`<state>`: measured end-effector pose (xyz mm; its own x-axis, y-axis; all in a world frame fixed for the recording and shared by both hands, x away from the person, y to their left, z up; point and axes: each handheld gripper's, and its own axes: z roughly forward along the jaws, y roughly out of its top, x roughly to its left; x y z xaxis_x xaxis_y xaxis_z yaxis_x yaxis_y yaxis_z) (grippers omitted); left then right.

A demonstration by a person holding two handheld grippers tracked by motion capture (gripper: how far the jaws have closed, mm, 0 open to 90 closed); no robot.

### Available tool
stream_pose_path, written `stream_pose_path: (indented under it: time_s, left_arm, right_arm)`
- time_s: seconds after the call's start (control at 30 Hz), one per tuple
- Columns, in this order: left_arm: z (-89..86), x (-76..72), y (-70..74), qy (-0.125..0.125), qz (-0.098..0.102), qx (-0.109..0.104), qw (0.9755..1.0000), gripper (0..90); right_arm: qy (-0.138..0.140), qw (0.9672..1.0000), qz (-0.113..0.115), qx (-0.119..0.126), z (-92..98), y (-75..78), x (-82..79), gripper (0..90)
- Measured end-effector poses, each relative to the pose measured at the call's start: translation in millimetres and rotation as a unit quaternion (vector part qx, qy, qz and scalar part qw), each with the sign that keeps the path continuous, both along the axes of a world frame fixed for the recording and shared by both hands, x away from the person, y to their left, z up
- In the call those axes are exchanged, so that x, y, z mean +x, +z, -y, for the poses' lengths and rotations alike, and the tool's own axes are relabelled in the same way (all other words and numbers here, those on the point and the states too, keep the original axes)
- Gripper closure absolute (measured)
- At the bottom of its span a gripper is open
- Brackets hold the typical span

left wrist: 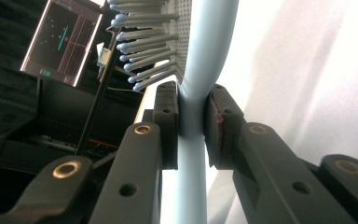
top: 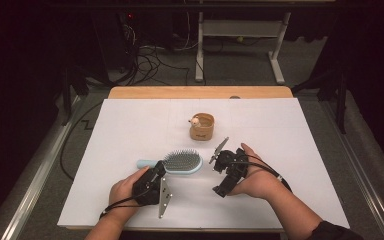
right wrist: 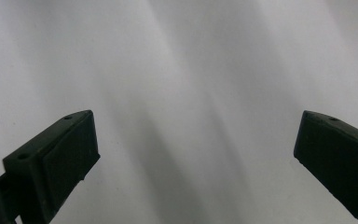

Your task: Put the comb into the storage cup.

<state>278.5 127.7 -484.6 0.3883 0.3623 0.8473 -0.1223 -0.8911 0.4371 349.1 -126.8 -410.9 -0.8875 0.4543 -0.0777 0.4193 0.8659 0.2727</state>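
Observation:
A light blue hairbrush [top: 182, 161] lies on the white sheet [top: 130, 130], bristles up, its handle pointing left. My left gripper [top: 156, 172] comes in from the near side and is shut on that handle. In the left gripper view both pads [left wrist: 168, 116] press on the blue handle [left wrist: 191, 154], with the bristles [left wrist: 144, 46] just beyond them. To the right of the brush head, my right gripper [top: 219, 175] is open. Its jaws stand wide apart over bare white sheet [right wrist: 191, 70] with nothing between them [right wrist: 196, 154].
A small tan cup [top: 201, 126] with a little pale figure on its rim stands behind the brush, near the middle of the sheet. The wooden table edge [top: 200, 92] runs along the far side. Cables and a desk frame [top: 240, 45] lie beyond on the floor.

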Motion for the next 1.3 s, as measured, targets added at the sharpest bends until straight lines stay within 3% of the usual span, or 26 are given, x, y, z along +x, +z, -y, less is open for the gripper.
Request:
stream_pose_path:
  time_s: [0.27,0.57,0.97,1.3]
  left_arm:
    - [-2.2,1.4,1.5,0.006,-0.004,-0.006,1.0,77.0]
    - [-6.5,2.4,5.8,0.012,-0.004,-0.029,0.9995,77.0]
    - [-12.3,5.0,11.0,0.02,-0.017,-0.064,0.9976,77.0]
    - [-18.1,6.7,16.8,0.026,-0.025,-0.105,0.9938,77.0]
  right_arm:
    - [-0.007,0.9999,0.0,-0.016,13.7,-9.0,-1.1,0.5]
    - [-0.018,0.9998,0.005,-0.008,30.6,-17.3,-3.8,0.4]
    - [-0.039,0.9984,0.026,0.031,50.2,-23.5,-7.9,0.4]
    - [-0.065,0.993,0.05,0.085,63.9,-28.2,-11.4,0.4]
